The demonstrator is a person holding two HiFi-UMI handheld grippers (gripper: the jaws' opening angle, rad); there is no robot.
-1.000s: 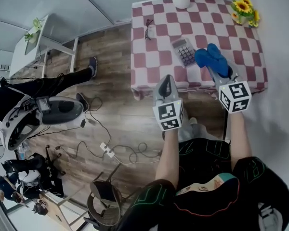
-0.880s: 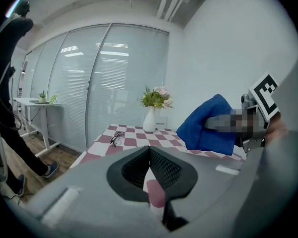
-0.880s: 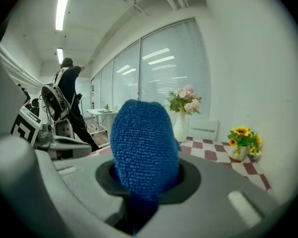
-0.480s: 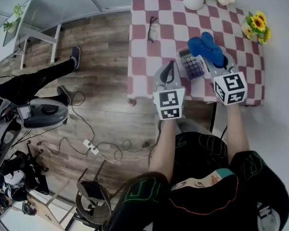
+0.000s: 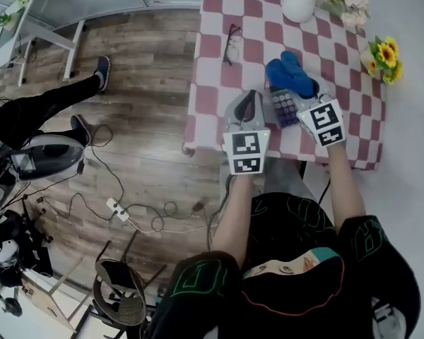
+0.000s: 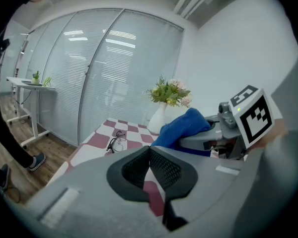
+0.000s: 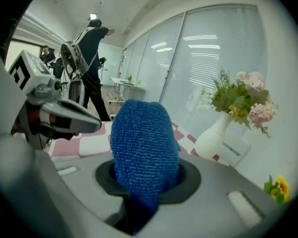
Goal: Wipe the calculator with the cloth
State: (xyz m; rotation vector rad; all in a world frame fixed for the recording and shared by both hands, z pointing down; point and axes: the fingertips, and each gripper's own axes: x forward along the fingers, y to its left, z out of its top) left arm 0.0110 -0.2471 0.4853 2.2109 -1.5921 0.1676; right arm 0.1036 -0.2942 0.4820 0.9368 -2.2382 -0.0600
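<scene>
The right gripper (image 7: 144,180) pinches the blue cloth (image 7: 141,138) tight. The cloth is over the far end of the calculator (image 5: 284,108), which lies just under this gripper. I think most of the wiping is not done yet. The left gripper (image 6: 149,150) is pressed together with nothing in it, just beside the calculator. The table (image 5: 210,83) edge is close behind both grippers. The glasses (image 5: 232,43) and vase (image 5: 299,4) sit farther ahead, so there is room.

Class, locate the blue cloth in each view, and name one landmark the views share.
Head view: cloth upper middle, just beyond the calculator.
Left gripper view: cloth right of centre, right of the vase.
Right gripper view: cloth centre, clamped in the jaws.
Landmark: the vase.
</scene>
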